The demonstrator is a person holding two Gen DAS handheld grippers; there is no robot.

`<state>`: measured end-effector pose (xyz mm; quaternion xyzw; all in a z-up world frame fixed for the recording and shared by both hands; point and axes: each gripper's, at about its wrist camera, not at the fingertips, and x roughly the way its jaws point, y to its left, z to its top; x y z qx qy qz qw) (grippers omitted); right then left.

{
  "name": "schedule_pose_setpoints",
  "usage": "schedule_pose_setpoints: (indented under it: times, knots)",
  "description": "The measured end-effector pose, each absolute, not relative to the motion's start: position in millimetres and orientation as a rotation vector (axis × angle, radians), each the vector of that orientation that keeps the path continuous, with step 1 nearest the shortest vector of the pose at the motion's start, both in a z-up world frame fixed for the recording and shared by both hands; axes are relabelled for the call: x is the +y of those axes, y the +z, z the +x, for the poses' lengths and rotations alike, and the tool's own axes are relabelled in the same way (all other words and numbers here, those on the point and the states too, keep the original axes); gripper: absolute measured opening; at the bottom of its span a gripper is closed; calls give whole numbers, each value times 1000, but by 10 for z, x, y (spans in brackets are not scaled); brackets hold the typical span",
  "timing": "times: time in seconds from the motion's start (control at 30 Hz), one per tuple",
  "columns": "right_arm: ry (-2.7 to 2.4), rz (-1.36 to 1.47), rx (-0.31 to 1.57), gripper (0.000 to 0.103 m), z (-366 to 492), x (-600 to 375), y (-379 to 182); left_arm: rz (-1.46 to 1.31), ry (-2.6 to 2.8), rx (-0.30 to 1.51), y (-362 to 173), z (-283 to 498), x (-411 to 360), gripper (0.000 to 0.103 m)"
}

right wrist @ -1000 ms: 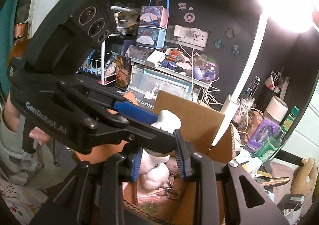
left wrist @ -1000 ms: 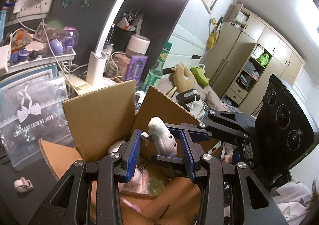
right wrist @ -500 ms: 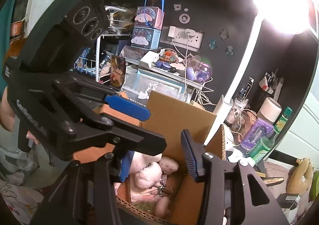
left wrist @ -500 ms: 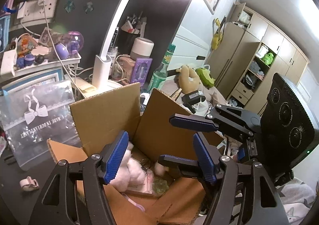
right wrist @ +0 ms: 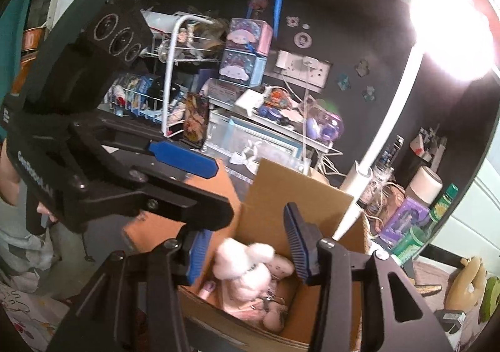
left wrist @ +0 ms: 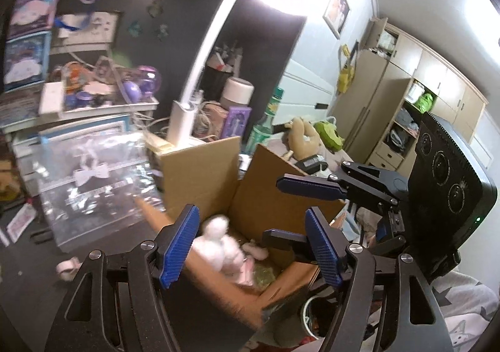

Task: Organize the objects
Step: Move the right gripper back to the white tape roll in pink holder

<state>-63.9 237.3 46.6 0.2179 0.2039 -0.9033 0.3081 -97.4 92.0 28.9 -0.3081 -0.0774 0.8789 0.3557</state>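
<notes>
Two grippers hover over the open cardboard box (left wrist: pixel 203 171), and neither has anything in its grasp. Left gripper (left wrist: pixel 250 245): blue pads spread fairly wide, nothing between them but air, the box below. Right gripper (right wrist: pixel 247 255): pads parted more narrowly, also bare. Down in the box lies the white plush toy (right wrist: pixel 247 261), resting on pink soft things and a keyring at the bottom, its pale head toward the far flap and its body trailing back toward the near wall. So its long axis runs roughly away from both cameras, straight along the line the fingers point.

Seen from the right wrist, the toy sits directly beneath and between the pads; from the left wrist it shows just inside the left pad, off-centre. My read: the right hand is the better placed if anything in there needs nudging. Otherwise this drop looks done, and the next pick lies elsewhere, perhaps the small pink-white thing (left wrist: pixel 67 267) on the dark desk beside the box, nearer the left hand.
</notes>
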Motion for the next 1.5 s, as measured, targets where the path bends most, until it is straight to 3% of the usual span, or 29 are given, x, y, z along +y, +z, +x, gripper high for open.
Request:
schedule_pose_setpoints:
  times: [0.2, 0.3, 0.63, 1.03, 1.5]
  knots:
    - [-2309, 568, 551, 42, -536, 1981, 463, -776, 2387, -244, 240, -778, 346, 69]
    - [-2252, 565, 564, 42, -480, 1699, 431, -771, 2455, -276, 178, -679, 22, 76]
    - [-2061, 661, 563, 42, -471, 780, 19, -852, 2608, -397, -256, -516, -852, 76]
    - [-2110, 930, 481, 43, -1137, 328, -762, -969, 2574, -486, -738, -714, -1142, 76]
    - [-2150, 950, 468, 47, -1645, 197, -1030, -1031, 2553, -540, -967, -937, -1300, 76]
